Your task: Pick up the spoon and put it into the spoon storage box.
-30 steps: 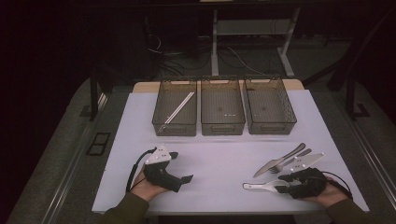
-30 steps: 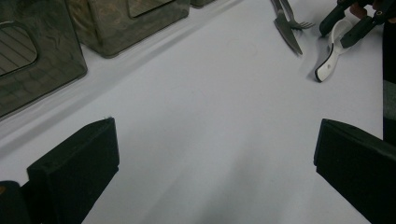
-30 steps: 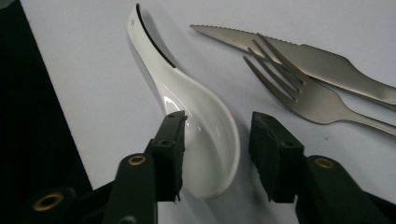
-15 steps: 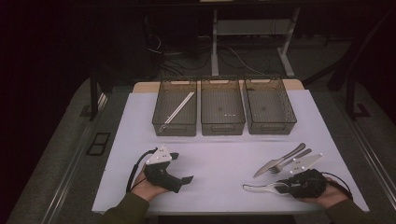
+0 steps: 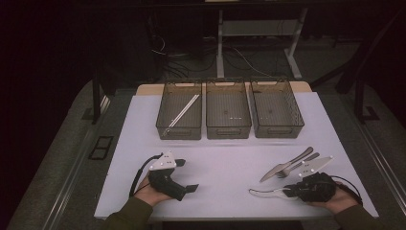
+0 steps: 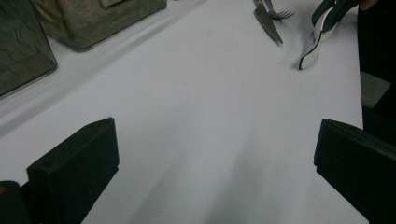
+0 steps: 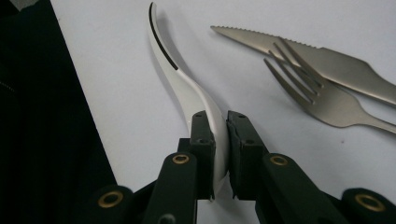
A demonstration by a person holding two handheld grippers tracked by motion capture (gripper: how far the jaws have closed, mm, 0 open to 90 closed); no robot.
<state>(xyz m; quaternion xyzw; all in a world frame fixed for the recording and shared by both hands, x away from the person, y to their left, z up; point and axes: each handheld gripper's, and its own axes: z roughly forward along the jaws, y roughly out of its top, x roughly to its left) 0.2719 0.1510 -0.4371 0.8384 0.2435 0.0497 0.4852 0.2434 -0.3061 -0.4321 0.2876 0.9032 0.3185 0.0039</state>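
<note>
White spoon (image 7: 187, 88): pinched at its handle between the two black pads of the right gripper (image 7: 220, 140), whose jaws have just been closing onto it. Position: near right of the table (image 5: 230, 167), bowl end pointing left along the white surface; seen also in the high view (image 5: 265, 192) and, farther off, in the left gripper view (image 6: 317, 39).

Right gripper (image 5: 292, 191): held in the person's right hand (image 5: 335, 199) at the near right edge, low over the table, pressed on the spoon.

Steel knife (image 5: 286, 164) and steel fork (image 5: 299, 163): lying together just beyond the right gripper, angled toward the far right, the fork overlapping the knife. Both rest flat on the table, near the spoon but apart from it; the right gripper view shows the serrated blade (image 7: 299, 51) and the tines (image 7: 303, 79).

Left gripper (image 5: 189, 188): held in the person's left hand (image 5: 153, 191) at the near left, well apart from the cutlery. Jaws spread wide, bare table between them.

Three dark mesh bins in a row at the far side: left bin (image 5: 165, 125) holds a pair of pale chopsticks (image 5: 184, 109) lying diagonally; middle bin (image 5: 229, 130) and right bin (image 5: 297, 122) stand just beside it.
</note>
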